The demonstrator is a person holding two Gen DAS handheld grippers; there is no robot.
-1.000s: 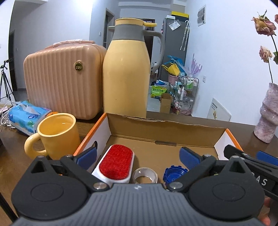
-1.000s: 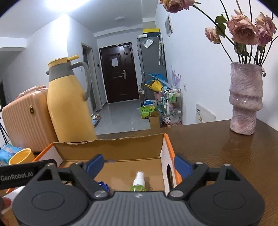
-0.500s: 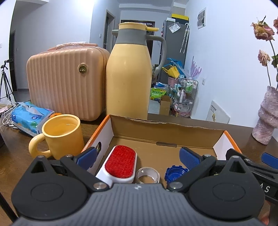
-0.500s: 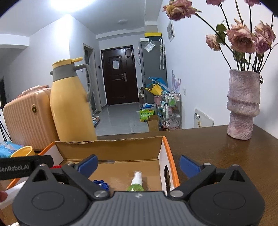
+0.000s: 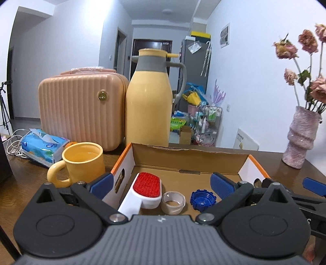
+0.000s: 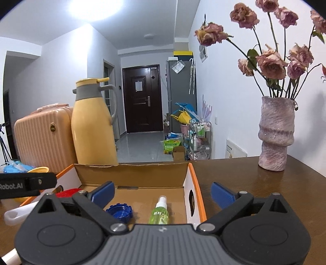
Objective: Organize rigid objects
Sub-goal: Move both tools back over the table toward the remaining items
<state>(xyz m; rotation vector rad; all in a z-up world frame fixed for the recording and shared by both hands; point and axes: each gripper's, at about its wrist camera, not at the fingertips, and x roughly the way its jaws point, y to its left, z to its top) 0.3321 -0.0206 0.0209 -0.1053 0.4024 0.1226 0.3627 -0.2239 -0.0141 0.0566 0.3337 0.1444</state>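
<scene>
White walls [image 6: 224, 97], dark door [image 6: 140, 97] down hallway, bright ceiling light [image 6: 95, 10].

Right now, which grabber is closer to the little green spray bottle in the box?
Right. The right gripper hangs open just behind the green spray bottle, at the box's right end. The left gripper sits over the red brush at the other end.

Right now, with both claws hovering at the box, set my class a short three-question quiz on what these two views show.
1. True or false: the brush lies inside the box.
2. Which sits between brush and blue cap? A) tape roll B) mug C) vase
3. Name the green thing lying in the box in the right view.

Key: 1 true. 2 A. 3 the spray bottle.
</scene>
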